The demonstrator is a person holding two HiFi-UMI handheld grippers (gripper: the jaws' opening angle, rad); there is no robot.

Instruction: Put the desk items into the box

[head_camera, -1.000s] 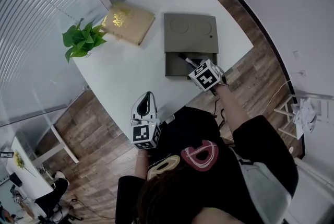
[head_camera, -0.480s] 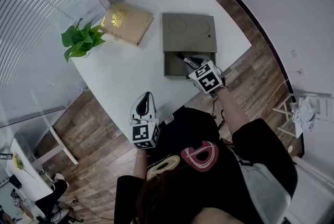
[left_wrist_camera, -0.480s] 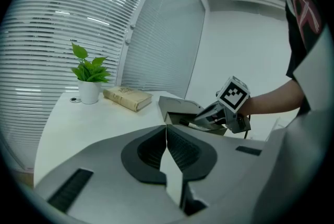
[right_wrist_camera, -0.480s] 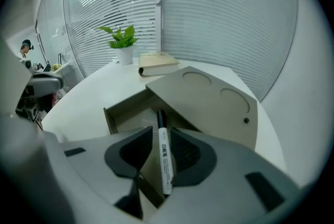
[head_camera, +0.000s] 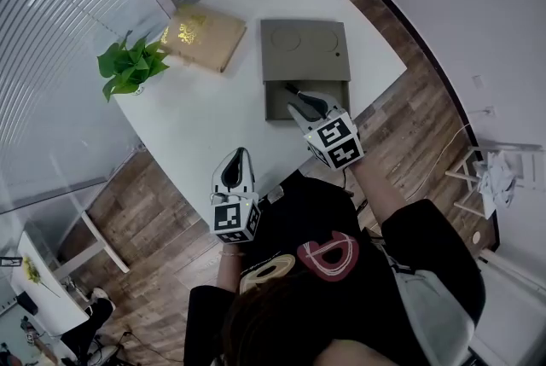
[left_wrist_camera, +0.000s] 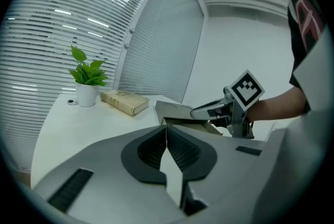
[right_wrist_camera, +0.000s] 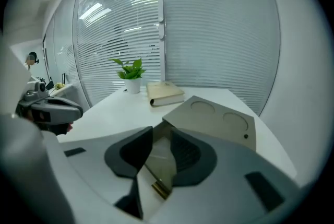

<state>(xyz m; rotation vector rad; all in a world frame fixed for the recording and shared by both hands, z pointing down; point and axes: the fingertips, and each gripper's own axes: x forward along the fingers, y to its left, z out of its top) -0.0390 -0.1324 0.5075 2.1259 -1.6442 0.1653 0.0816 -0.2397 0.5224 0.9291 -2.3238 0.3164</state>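
Head view looks steeply down; both gripper views share the box (right_wrist_camera: 219,121).

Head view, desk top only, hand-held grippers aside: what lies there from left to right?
potted plant → book → box

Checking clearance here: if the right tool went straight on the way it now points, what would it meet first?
The right tool, jaws apart, would most likely meet the open drawer of the box first, near what looks like a pen lying inside. Depth is hard to judge.
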